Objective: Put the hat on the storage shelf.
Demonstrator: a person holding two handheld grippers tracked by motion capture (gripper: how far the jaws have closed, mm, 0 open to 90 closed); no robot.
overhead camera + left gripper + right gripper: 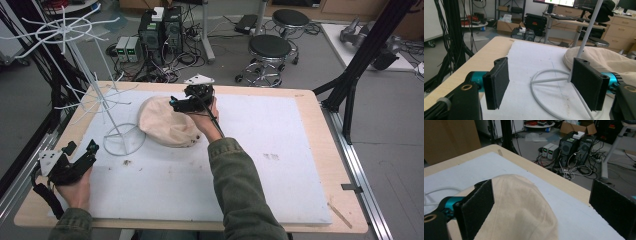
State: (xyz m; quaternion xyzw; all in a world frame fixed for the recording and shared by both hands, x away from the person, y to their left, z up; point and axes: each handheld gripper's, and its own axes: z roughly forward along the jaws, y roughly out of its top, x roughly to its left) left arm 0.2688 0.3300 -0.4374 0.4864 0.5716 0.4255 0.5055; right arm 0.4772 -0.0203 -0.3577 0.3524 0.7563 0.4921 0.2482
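Your right gripper (176,103) hovers over the cream cap (165,122), fingers apart

The cap lies on the table's white mat (280,145), just beside the round base of the white wire rack (124,139), on the side away from your left hand. Your right fingers (477,207) stand wide open above the cap's crown, gripping nothing. Your left gripper (80,150) rests near the rack's base, fingers (497,82) spread, empty

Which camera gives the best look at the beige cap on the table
The high view: it shows the whole cap beside the white rack's ring base. The right gripper view shows its crown close up between open jaws; the left gripper view catches one edge.
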